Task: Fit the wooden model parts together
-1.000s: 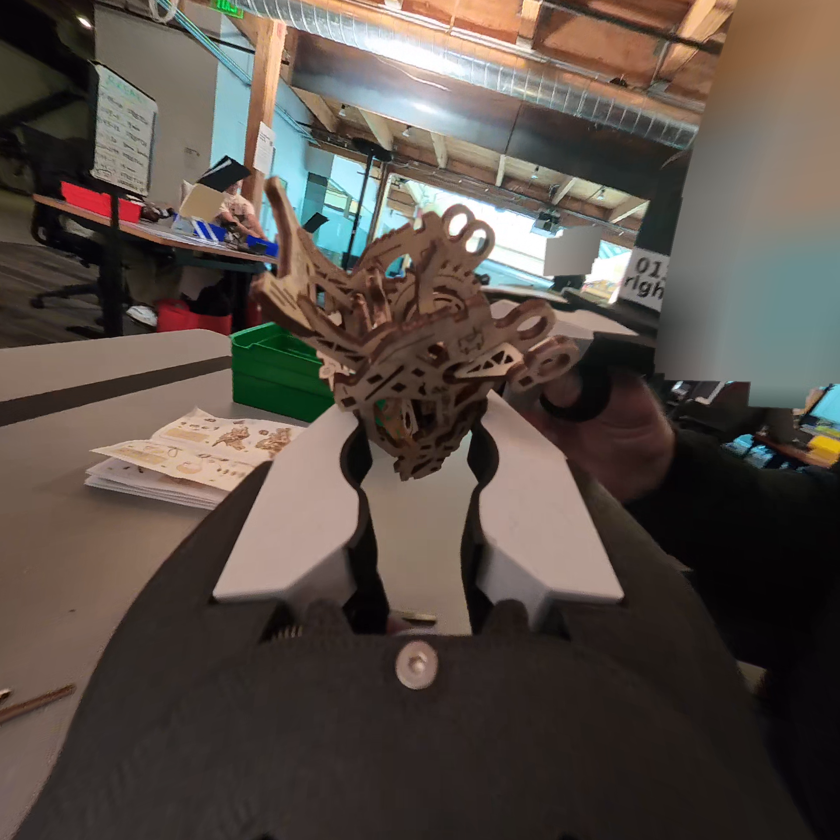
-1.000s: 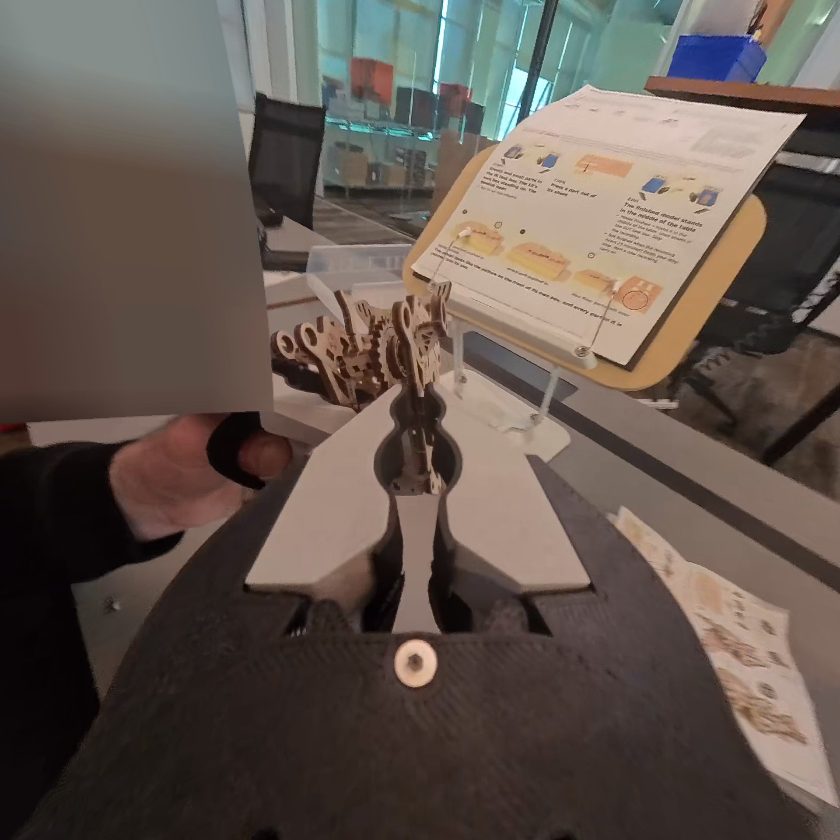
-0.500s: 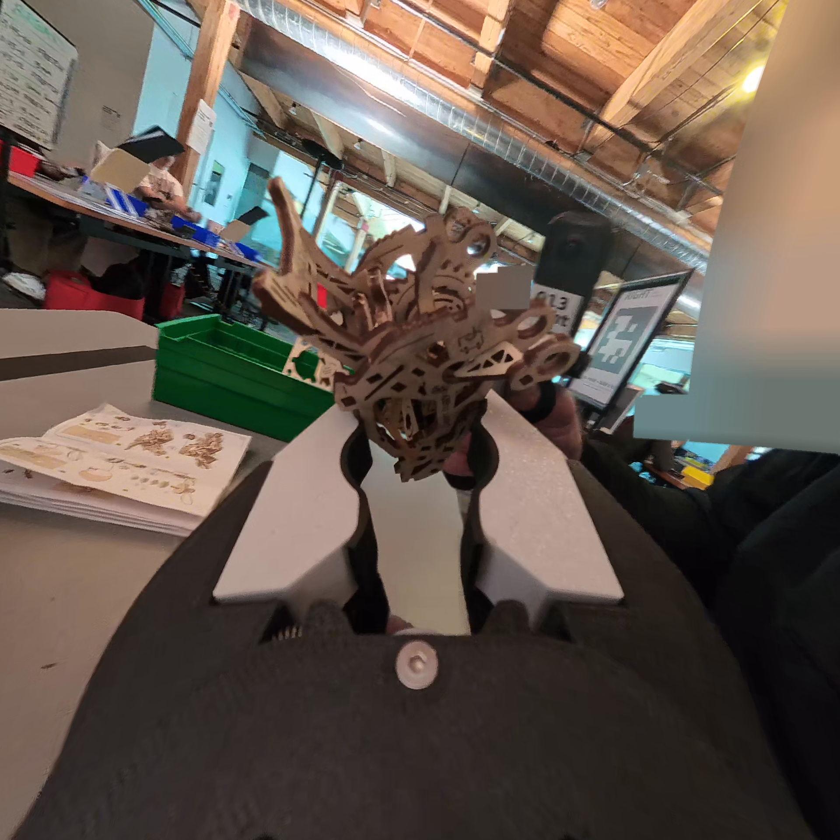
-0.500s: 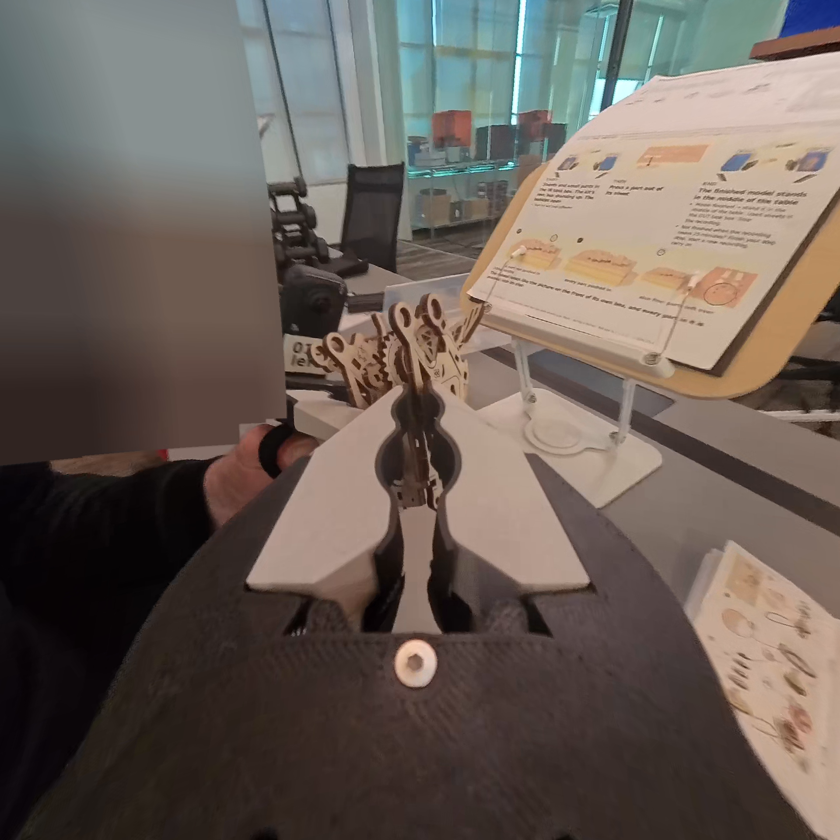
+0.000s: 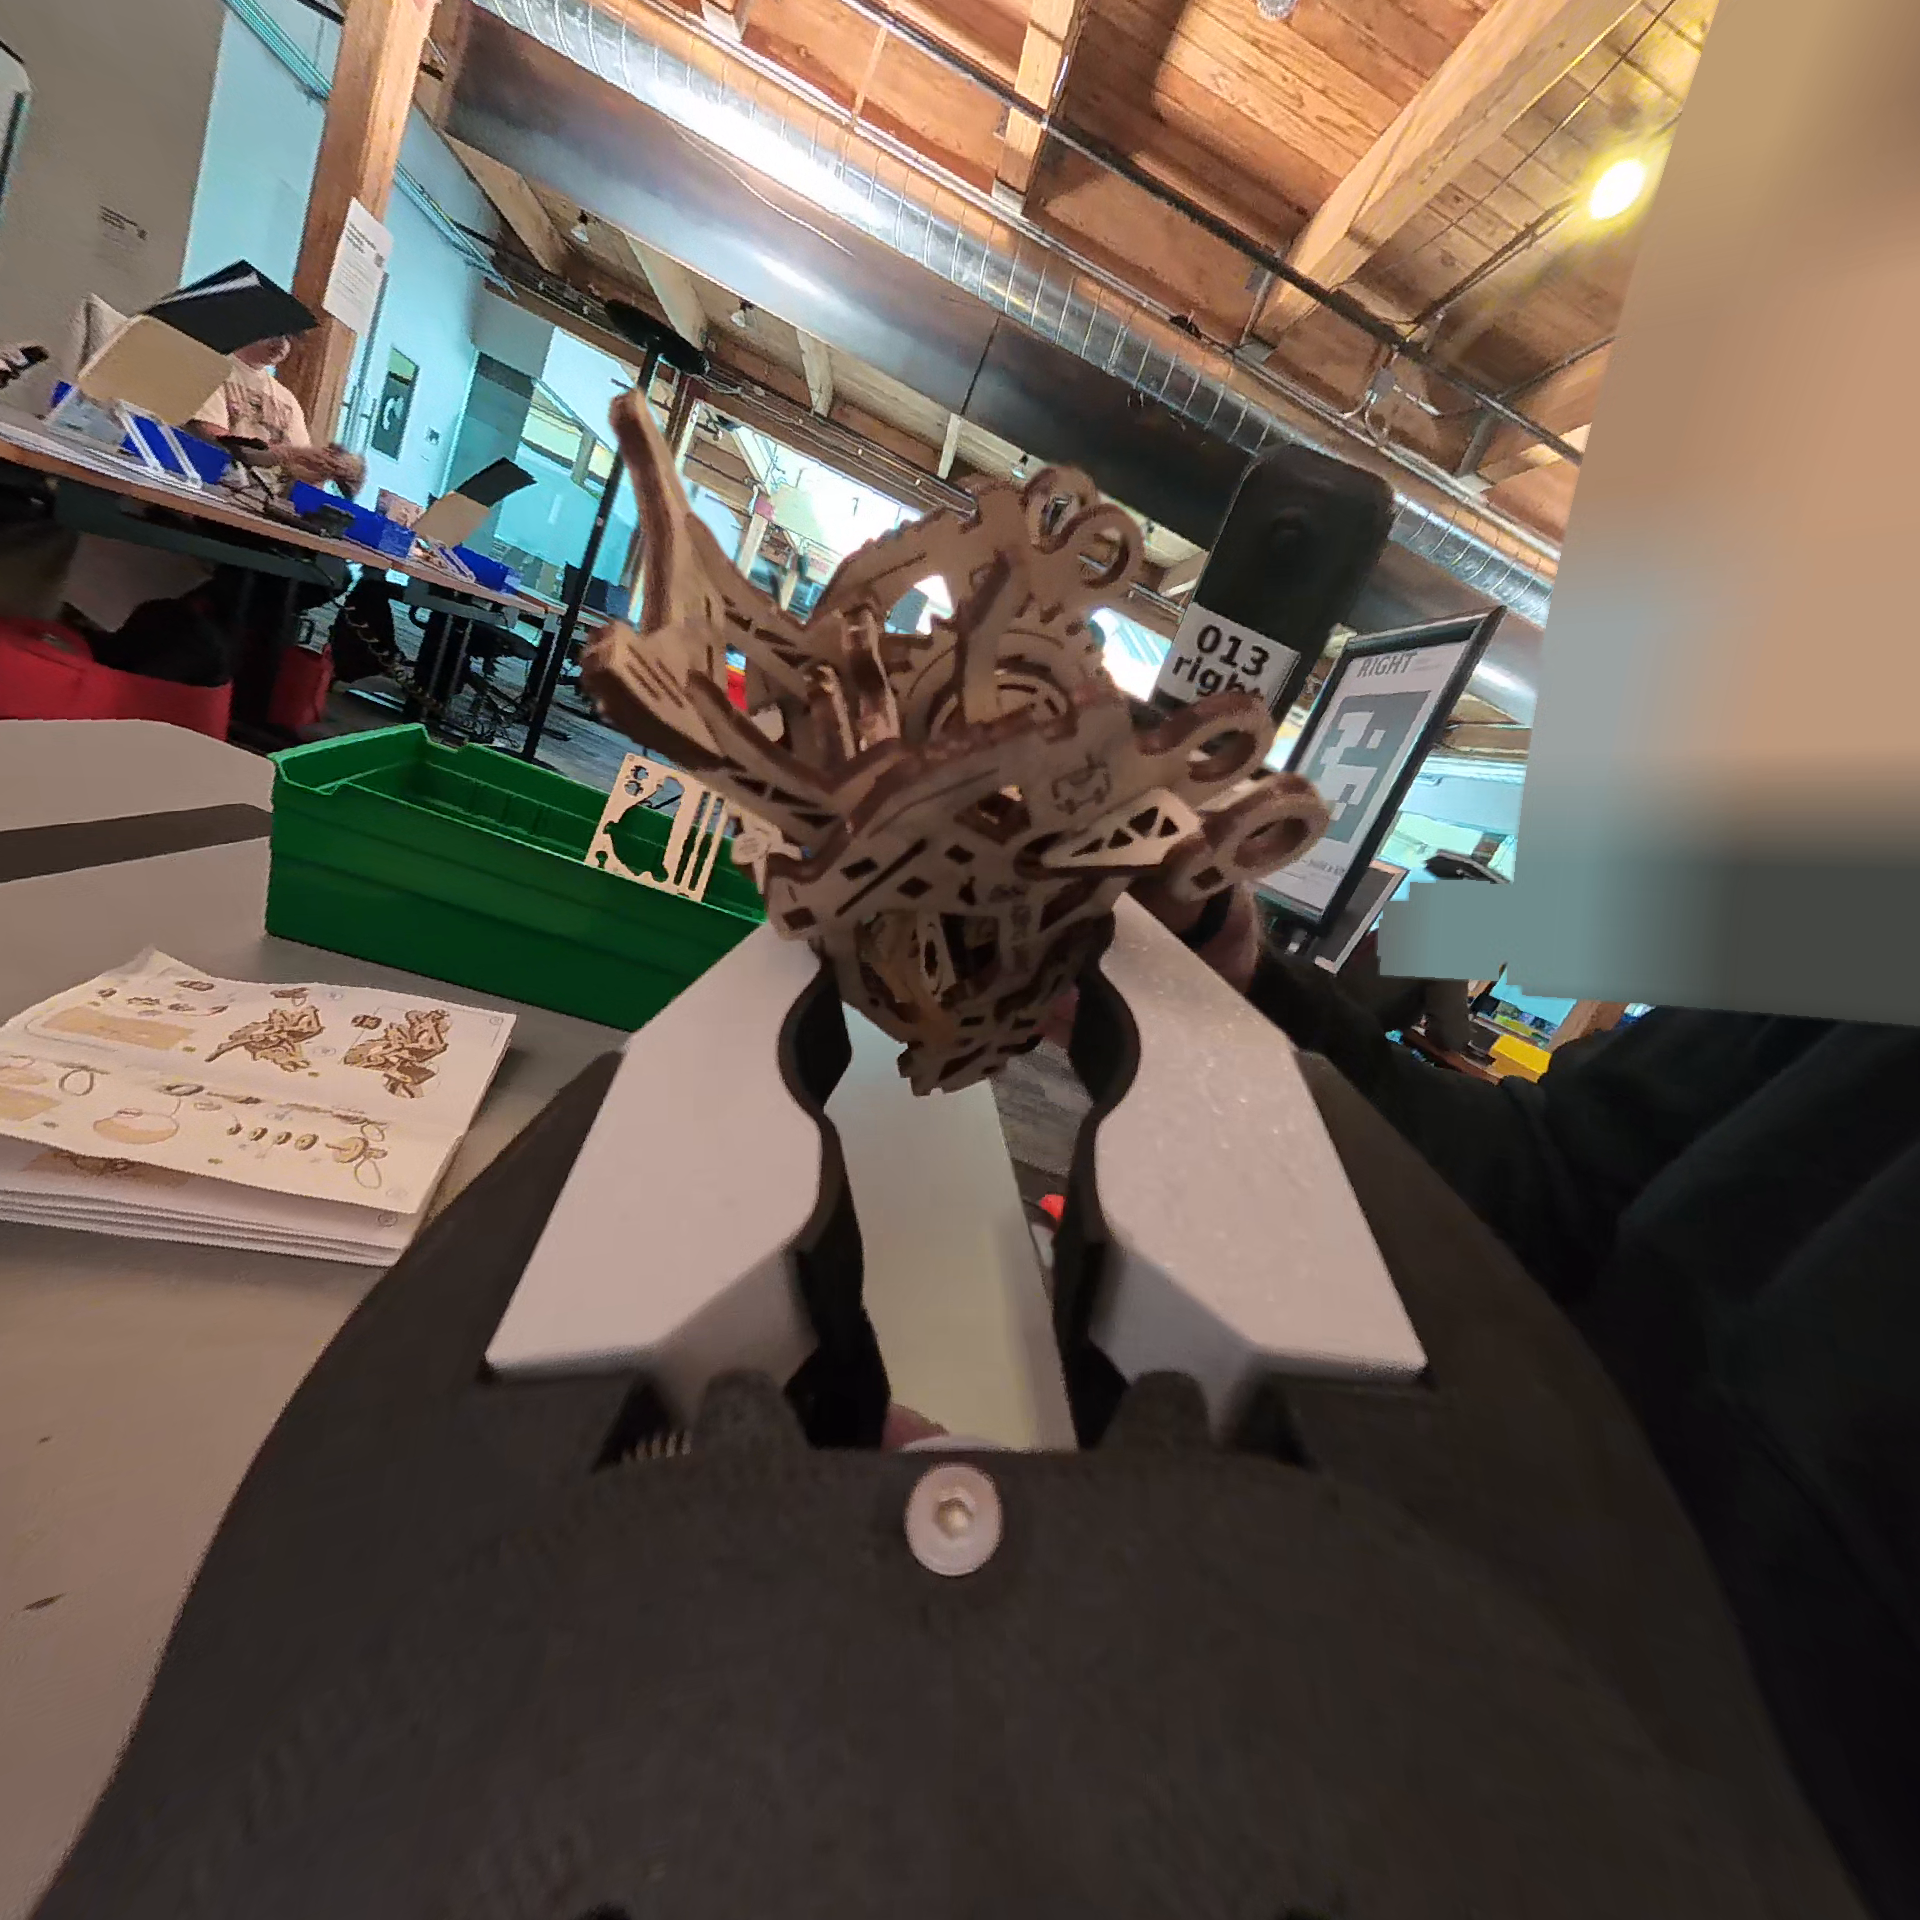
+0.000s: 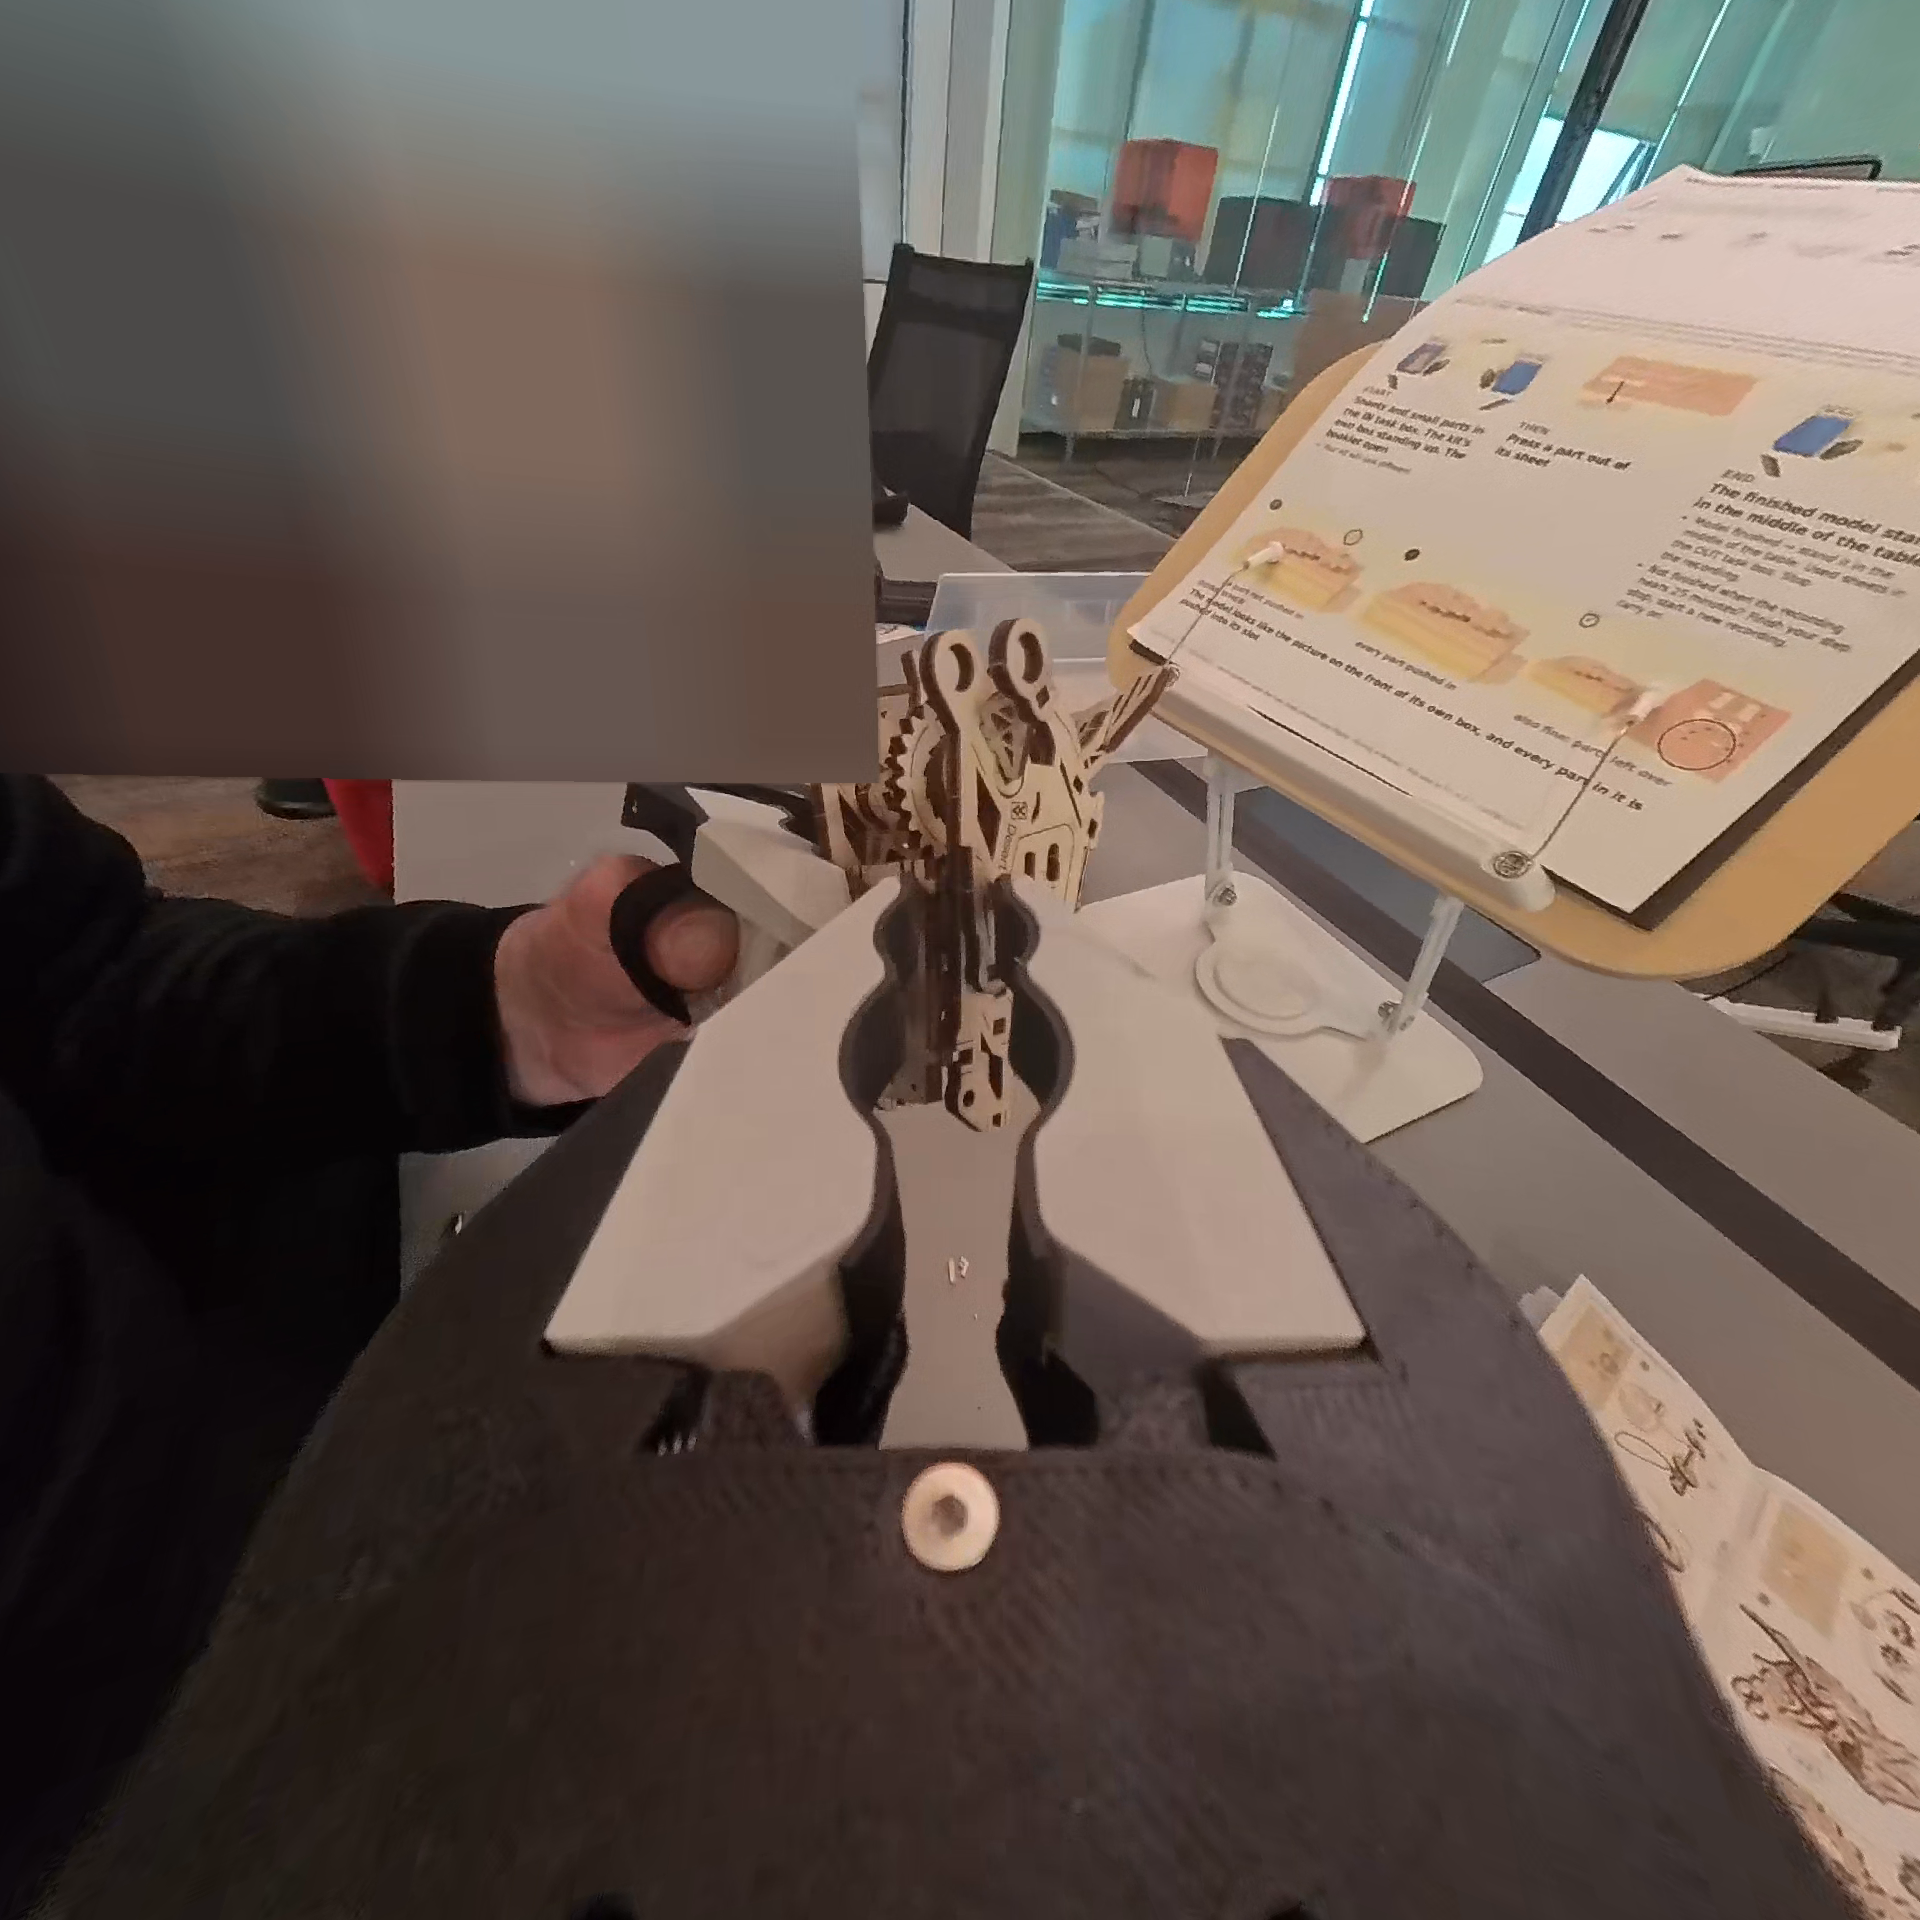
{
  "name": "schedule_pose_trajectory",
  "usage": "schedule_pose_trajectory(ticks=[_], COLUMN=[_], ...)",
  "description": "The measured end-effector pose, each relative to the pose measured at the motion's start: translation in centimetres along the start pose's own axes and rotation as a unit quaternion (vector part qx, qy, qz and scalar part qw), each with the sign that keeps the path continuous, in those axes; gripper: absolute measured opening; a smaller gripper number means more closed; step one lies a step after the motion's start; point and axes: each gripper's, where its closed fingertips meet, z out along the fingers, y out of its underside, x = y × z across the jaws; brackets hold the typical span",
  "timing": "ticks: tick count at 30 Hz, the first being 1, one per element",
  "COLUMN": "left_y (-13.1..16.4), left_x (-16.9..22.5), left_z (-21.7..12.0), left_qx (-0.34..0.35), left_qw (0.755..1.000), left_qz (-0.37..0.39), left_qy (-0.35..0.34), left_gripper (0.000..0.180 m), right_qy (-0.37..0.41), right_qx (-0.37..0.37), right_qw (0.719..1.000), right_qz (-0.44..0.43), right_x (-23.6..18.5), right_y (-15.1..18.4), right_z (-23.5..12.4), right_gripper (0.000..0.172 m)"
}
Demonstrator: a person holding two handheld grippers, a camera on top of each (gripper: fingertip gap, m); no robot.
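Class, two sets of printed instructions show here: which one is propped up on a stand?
The large instruction sheet clipped to the tilted wooden board on the white stand; the folded booklet lies flat on the grey table.

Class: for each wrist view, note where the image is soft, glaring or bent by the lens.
Left wrist view: wooden model slightly motion-blurred; ceiling lamp flares; beams bow from wide-angle distortion. Right wrist view: model's near edge soft; bright windows wash out; instruction sheet stays sharp.

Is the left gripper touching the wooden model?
Touching. In the left wrist view, the left gripper has both fingers pressed against the lower part of the wooden model, holding it up.
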Motion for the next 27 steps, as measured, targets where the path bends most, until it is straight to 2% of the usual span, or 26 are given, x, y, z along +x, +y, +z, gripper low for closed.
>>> schedule_pose_trajectory(ticks=[6, 12, 15, 20, 24, 27], left_y=[0.2, 0.1, 0.0, -0.1, 0.0, -0.2], left_x=[0.2, -0.1, 0.0, -0.4, -0.5, -0.8], left_z=[0.0, 0.1, 0.3, 0.0, 0.4, 0.5], left_qx=[-0.004, -0.006, -0.017, -0.039, -0.059, -0.062], left_qw=[1.000, 1.000, 0.998, 0.994, 0.986, 0.979], left_qz=[0.014, 0.027, 0.058, 0.092, 0.132, 0.157], left_qy=[0.002, -0.007, -0.020, -0.047, -0.084, -0.118], left_gripper=[0.038, 0.038, 0.038, 0.038, 0.038, 0.039], right_qy=[-0.023, -0.005, 0.002, 0.012, 0.060, 0.120], right_qx=[-0.006, -0.025, -0.024, -0.013, -0.045, -0.070], right_qw=[1.000, 1.000, 1.000, 1.000, 0.997, 0.985], right_qz=[0.014, -0.006, -0.012, 0.001, -0.033, -0.102], right_x=[-0.3, -0.1, -0.2, 0.4, 0.9, 1.2], right_y=[0.3, 0.4, -0.4, -1.1, -0.6, -0.6], right_z=[0.0, 0.3, 0.3, -0.4, 0.1, 0.2], right_gripper=[0.011, 0.015, 0.017, 0.008, 0.013, 0.004])
